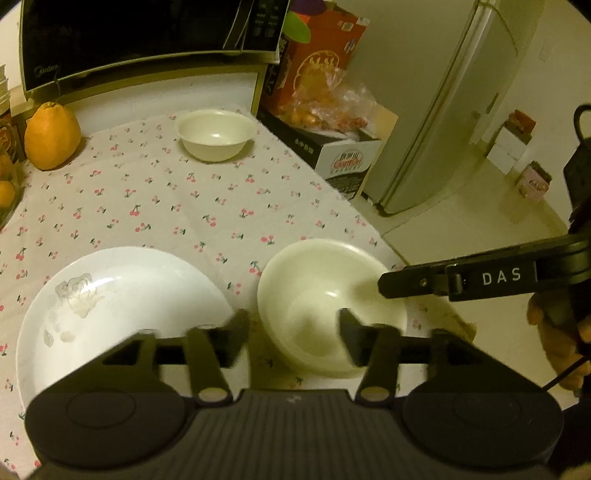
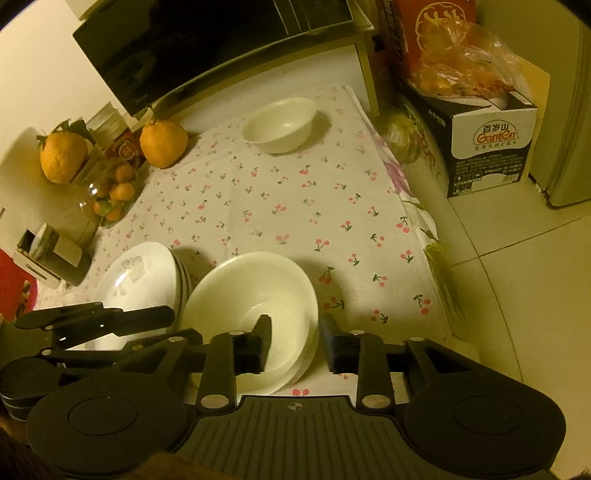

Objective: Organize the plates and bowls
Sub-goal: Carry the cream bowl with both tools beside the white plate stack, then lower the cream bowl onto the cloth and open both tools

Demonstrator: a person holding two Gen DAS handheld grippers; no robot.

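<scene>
A stack of cream bowls [image 1: 317,295] sits near the front edge of the cherry-print tablecloth [image 1: 177,206]. A white plate with a faint grey flower [image 1: 110,306] lies just left of it. A single cream bowl [image 1: 216,134] stands far back. My left gripper [image 1: 293,334] is open and straddles the stack's left rim, one finger inside the top bowl and one outside, toward the plate. My right gripper [image 2: 297,341] is open astride the right rim of the bowl stack [image 2: 255,302], its pads not pressing. In the right wrist view the plate [image 2: 142,280] tops a small stack, and the far bowl [image 2: 280,123] is also seen.
A black microwave [image 1: 129,33] stands on a shelf at the back. A large orange fruit [image 1: 51,136] and a jar of small oranges [image 2: 110,195] sit at back left. Cardboard boxes [image 2: 487,147], bagged fruit [image 2: 458,62] and a fridge [image 1: 454,103] stand on the floor to the right.
</scene>
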